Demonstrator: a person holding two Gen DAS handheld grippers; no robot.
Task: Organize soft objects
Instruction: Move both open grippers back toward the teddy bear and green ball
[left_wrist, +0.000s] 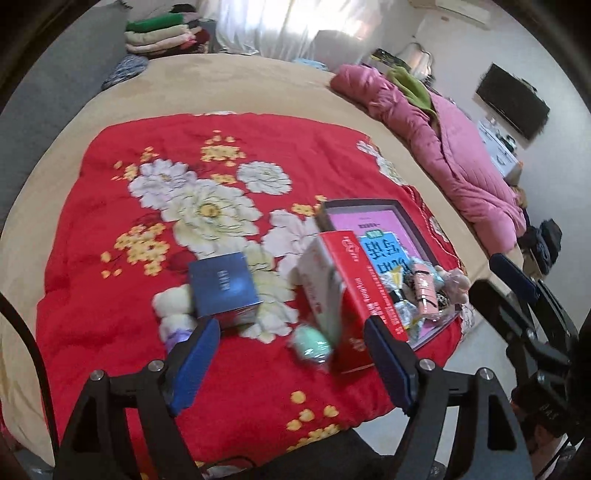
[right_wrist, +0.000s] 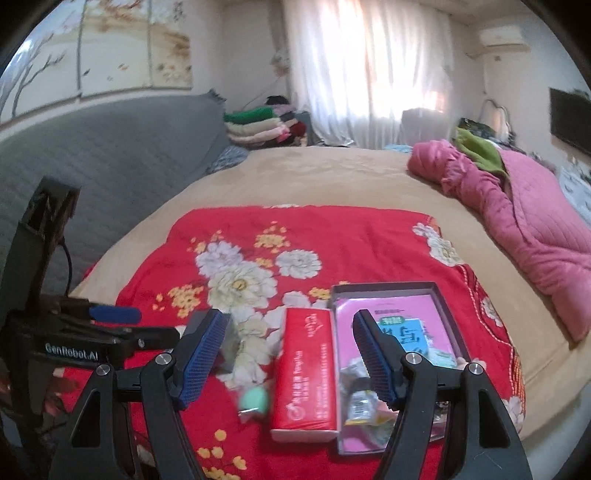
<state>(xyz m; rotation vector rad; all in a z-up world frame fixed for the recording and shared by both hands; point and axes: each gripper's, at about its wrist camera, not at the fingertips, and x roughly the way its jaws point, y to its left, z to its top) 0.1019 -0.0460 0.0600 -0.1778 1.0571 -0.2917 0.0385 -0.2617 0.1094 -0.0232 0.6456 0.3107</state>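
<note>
On a bed spread with a red floral quilt (left_wrist: 110, 332), two hand-held grippers hover with jaws wide apart and nothing between them — the sorting of soft things looks barely begun. From the left: a white plush toy (left_wrist: 173, 306) lies at about nine o'clock of a dark blue box (left_wrist: 223, 286), touching it. The left gripper (left_wrist: 291, 365) hangs just above them, empty. At five o'clock of the blue box, a small mint-green ball (left_wrist: 310, 341) sits blurred on the quilt, close beside a red carton (right_wrist: 306, 373). At three o'clock of the carton stands a shallow grey tray (right_wrist: 388, 286) lined in pink, already holding a mix of small packets, a pink tube and what may be a pale plush piece at its near end — too blurred to say more. The right gripper (right_wrist: 291, 362), also empty, points toward the carton and tray. By the look of it, the plush toy and the green ball are still loose on the quilt and waiting to be gathered; a pink padded coat (right_wrist: 524, 229) lies well apart at two o'clock.
</note>
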